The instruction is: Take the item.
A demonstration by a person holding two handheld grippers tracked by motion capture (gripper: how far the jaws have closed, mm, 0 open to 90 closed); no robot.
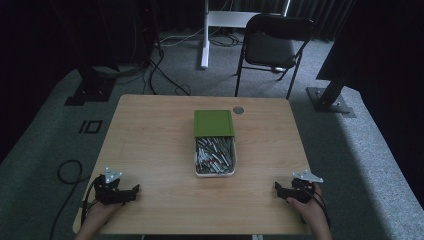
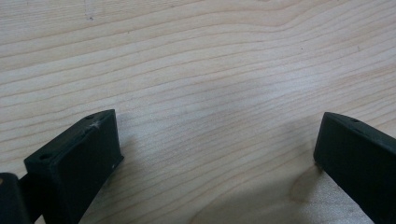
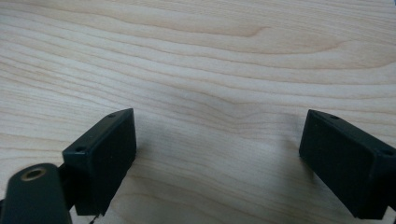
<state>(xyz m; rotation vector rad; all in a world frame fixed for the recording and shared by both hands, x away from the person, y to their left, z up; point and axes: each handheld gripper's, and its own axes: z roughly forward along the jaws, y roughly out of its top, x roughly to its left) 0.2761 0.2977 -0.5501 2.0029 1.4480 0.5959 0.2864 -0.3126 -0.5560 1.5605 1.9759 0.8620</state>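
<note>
High view: the white tray of small metal-and-red parts point(image 1: 215, 156), half under its green lid point(image 1: 214, 123), runs lengthwise away from the person at mid-worktop point(image 1: 150, 135). Left gripper point(image 1: 131, 192) and right gripper point(image 1: 278, 189), both released and empty, flank it about equally near.

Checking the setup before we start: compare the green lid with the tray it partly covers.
The green lid is plain and opaque; the white tray is packed with small metal pieces. The lid sits at the far end, the tray's near end lies uncovered. Both are rectangular, centred on the table.
</note>
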